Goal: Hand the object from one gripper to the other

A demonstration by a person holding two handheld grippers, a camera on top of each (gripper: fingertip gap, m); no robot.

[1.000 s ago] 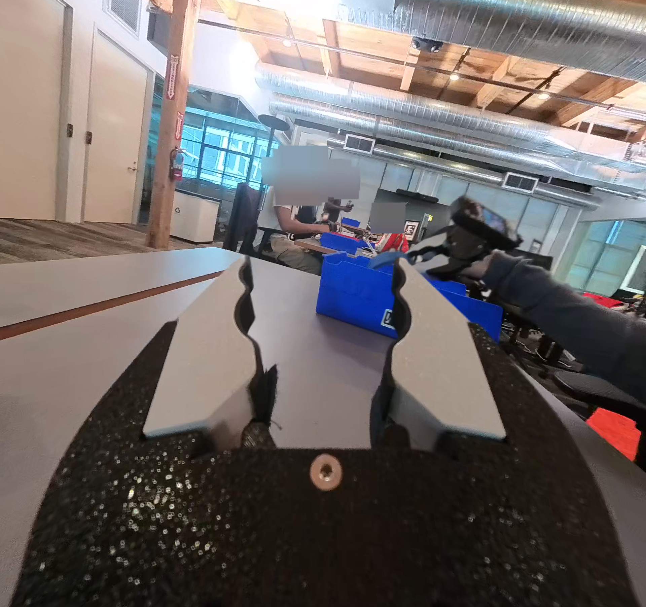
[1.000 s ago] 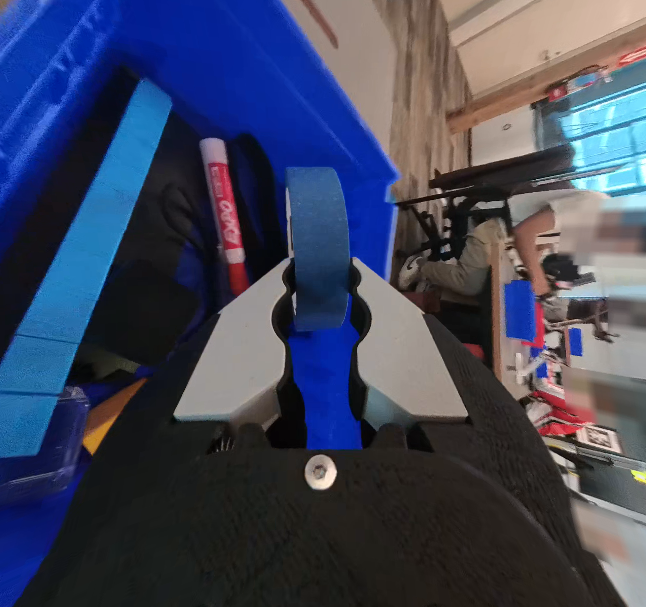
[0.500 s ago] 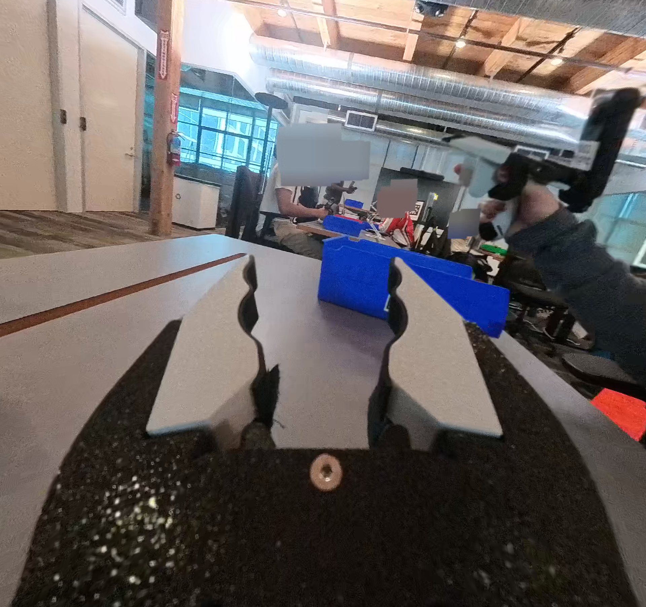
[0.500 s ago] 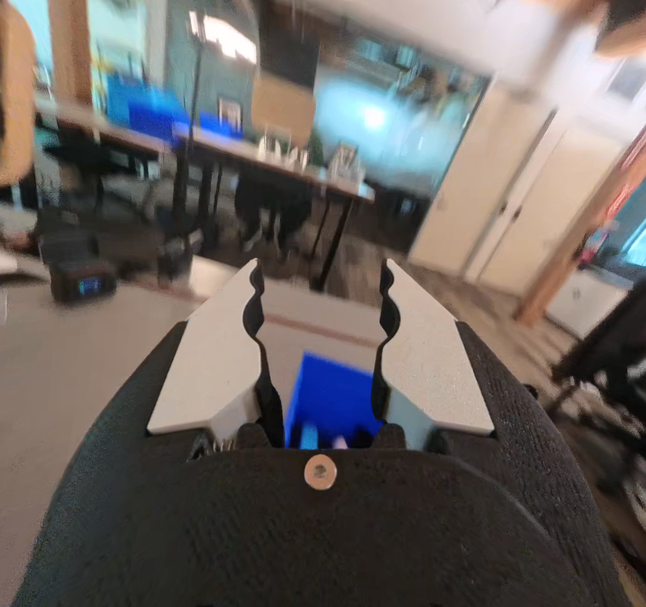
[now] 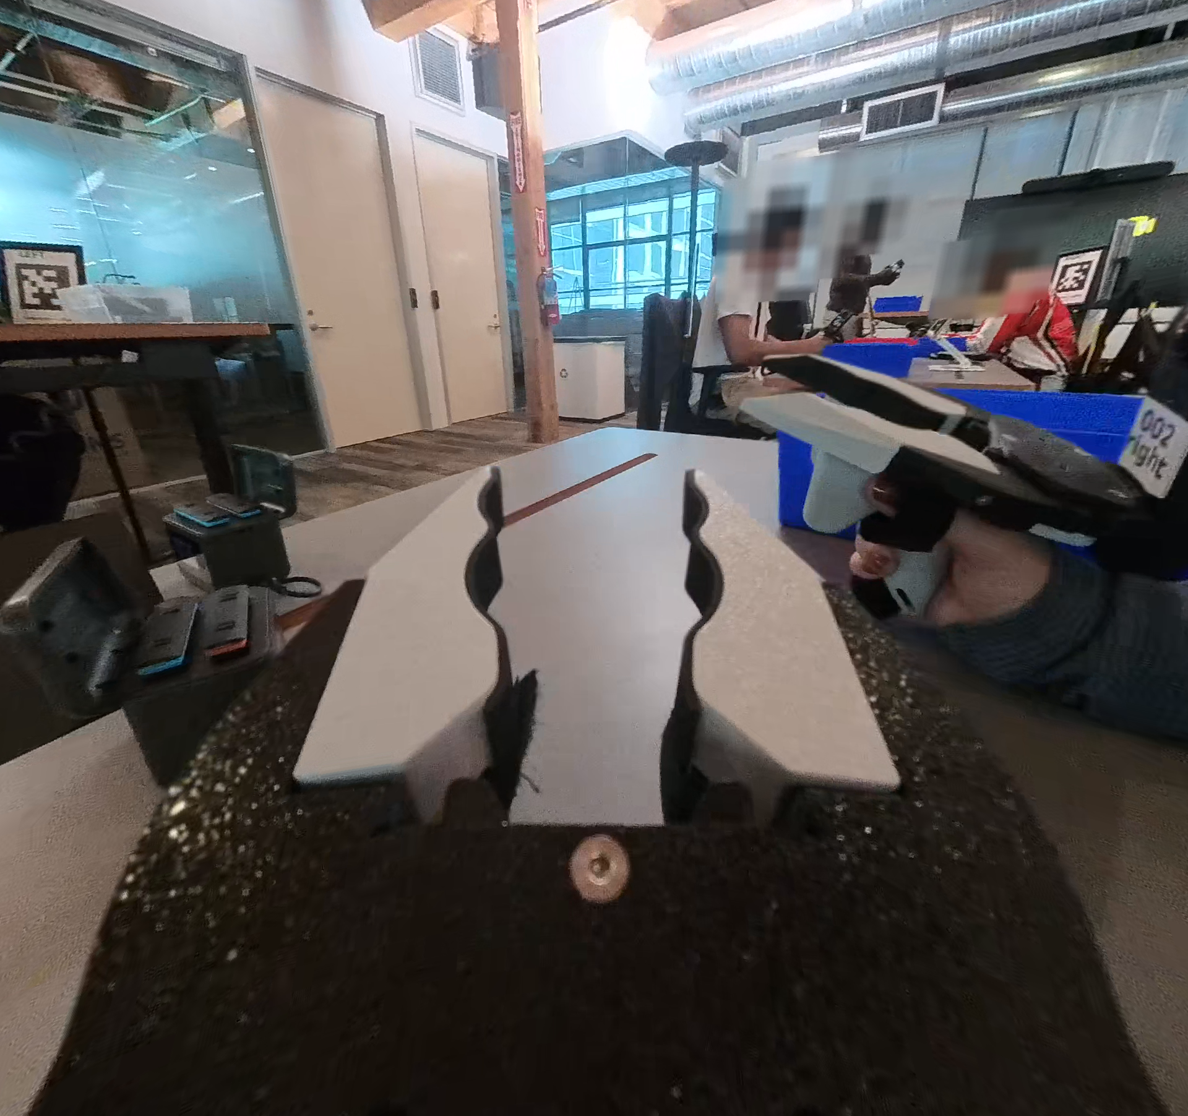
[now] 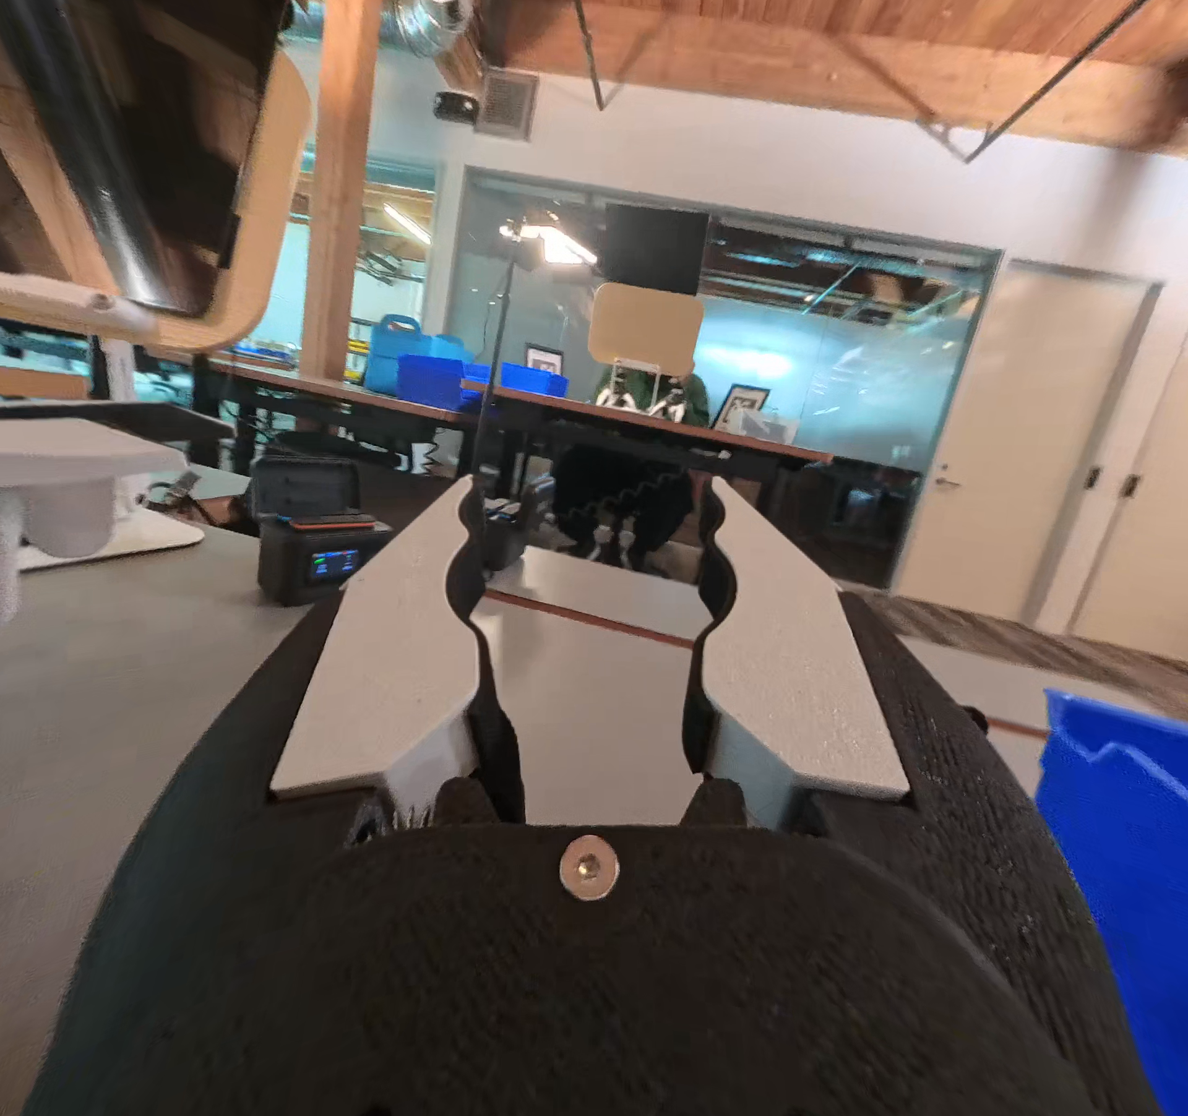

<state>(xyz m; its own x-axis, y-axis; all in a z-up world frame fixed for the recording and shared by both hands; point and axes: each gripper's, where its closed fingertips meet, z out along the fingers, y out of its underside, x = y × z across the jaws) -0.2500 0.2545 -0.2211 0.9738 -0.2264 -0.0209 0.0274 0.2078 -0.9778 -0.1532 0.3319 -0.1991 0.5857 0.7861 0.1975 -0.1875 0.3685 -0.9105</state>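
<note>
The grey worktop [image 5: 598,571] is lying bare ahead of both tools. The blue bin [image 6: 1118,841] is sitting just right of the right gripper [image 6: 588,526], nearer it than the left gripper [image 5: 588,507]. Both sets of jaws are standing spread and holding nothing. No object is showing; judging by the task, it is probably lying in the bin.
</note>
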